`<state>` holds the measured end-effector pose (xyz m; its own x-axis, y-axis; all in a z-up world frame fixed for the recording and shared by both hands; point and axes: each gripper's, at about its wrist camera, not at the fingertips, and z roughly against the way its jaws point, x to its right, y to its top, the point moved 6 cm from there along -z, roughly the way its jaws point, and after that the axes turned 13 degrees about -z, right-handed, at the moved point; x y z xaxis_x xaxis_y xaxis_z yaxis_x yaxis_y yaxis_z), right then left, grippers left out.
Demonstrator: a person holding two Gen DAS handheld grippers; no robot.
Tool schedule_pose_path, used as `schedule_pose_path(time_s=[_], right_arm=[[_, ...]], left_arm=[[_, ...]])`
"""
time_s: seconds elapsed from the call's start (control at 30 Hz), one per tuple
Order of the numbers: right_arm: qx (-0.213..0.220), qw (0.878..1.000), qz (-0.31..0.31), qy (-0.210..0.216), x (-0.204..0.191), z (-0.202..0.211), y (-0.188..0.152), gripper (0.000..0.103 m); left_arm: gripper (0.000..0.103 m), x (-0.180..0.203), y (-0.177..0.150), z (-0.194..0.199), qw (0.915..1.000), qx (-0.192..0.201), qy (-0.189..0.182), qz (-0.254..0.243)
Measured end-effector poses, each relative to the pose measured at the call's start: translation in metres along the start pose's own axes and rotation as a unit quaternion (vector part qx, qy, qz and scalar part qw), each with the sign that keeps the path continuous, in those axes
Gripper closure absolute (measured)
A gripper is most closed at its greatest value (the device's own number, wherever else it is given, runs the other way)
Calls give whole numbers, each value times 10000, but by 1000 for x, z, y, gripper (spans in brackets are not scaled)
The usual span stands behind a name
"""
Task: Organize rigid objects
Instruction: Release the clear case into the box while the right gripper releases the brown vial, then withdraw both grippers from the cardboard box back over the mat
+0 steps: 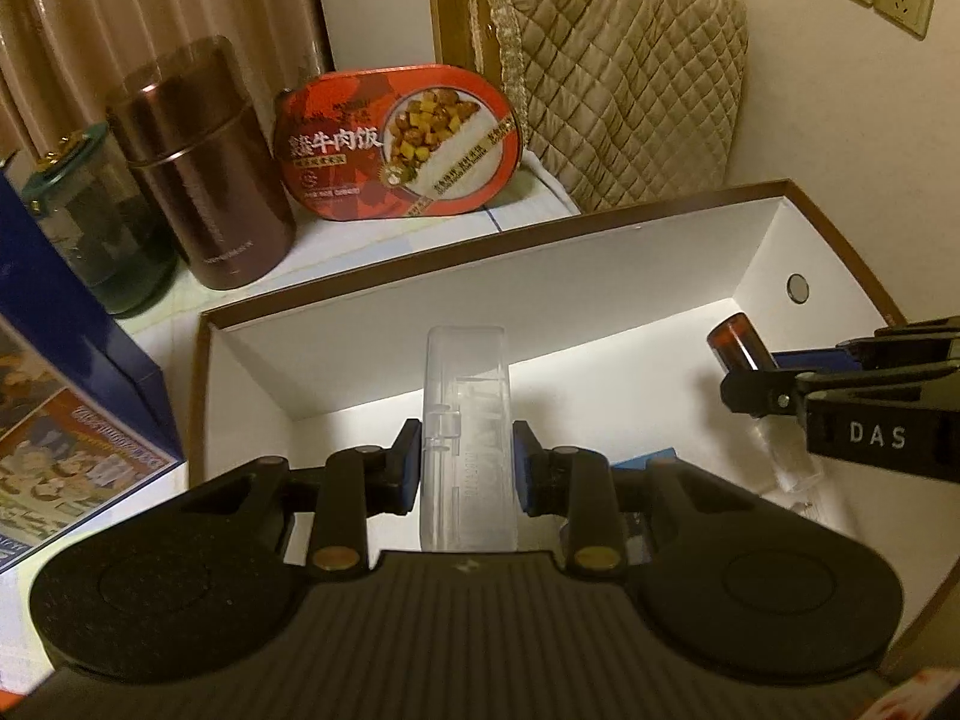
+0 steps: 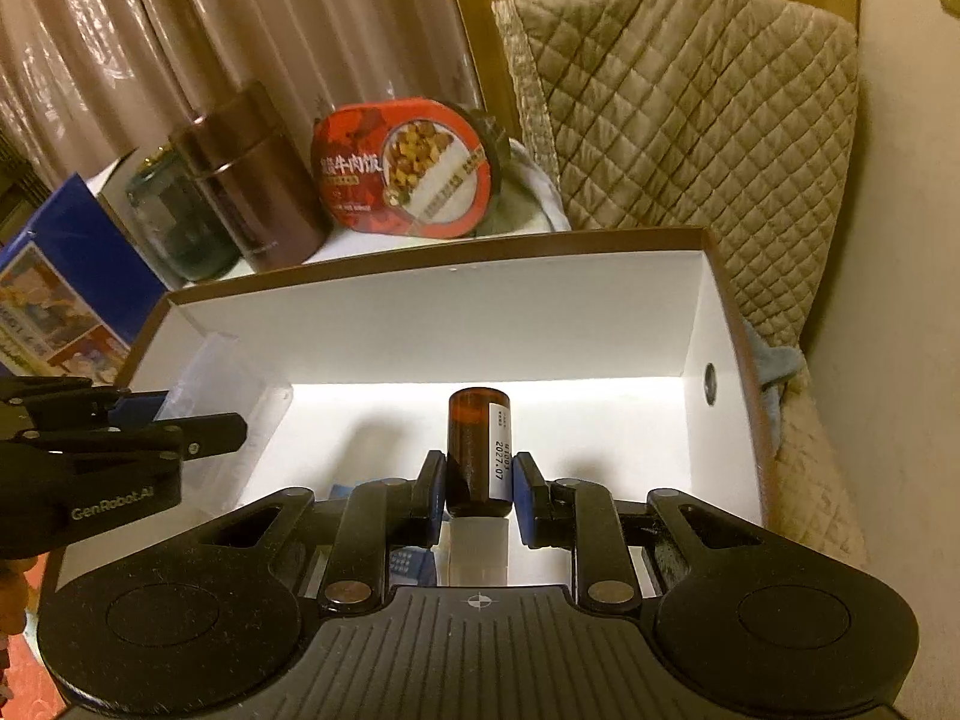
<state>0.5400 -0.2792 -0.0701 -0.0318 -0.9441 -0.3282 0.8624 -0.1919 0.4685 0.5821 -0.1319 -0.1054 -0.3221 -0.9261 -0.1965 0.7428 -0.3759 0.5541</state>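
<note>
Left tool [image 1: 467, 467] pinches clear case [image 1: 467, 420], right tool [image 2: 478, 489] pinches amber bottle [image 2: 478, 450] mid-body, both over the white box [image 2: 420, 324]; both likely light, stiff and slick, bottle possibly glass, so keep pads mid-body.

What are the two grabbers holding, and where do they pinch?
The left gripper pinches the clear plastic case around its middle. The right gripper pinches the small amber bottle near its lower end.
</note>
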Motion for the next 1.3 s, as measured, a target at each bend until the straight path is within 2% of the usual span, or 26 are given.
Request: schedule_pose_path(time_s=[0.3,0.37,0.43,0.6,0.73,0.83,1.0,1.1,1.3], right_arm=[[-62,10000,54,-14,0,-16,8,83],[-83,10000,43,-22,1,-18,8,83],[-101,9999,35,-15,2,-20,9,83],[-143,9999,-14,91,3,-22,9,83],[-122,9990,-242,349,3,-19,12,83],[-67,9989,-324,338,5,-13,13,79],[95,9990,-215,368,5,10,6,62],[201,9986,-234,419,6,25,-2,56],[359,9979,-262,464,1,57,-26,51]], left_arm=[[76,5,9,-20,9999,-15,-85,-60],[71,7,10,-21,9999,4,-114,-80],[61,7,10,-21,9999,19,-132,-102],[56,4,5,-18,9999,-26,-60,-76],[55,-1,-1,-11,10000,-46,-58,42],[55,-2,-6,1,9999,4,-50,91],[55,-3,-13,27,9996,174,-50,231],[55,-3,-18,45,9990,294,-57,334],[55,-5,-36,88,9978,450,-14,483]])
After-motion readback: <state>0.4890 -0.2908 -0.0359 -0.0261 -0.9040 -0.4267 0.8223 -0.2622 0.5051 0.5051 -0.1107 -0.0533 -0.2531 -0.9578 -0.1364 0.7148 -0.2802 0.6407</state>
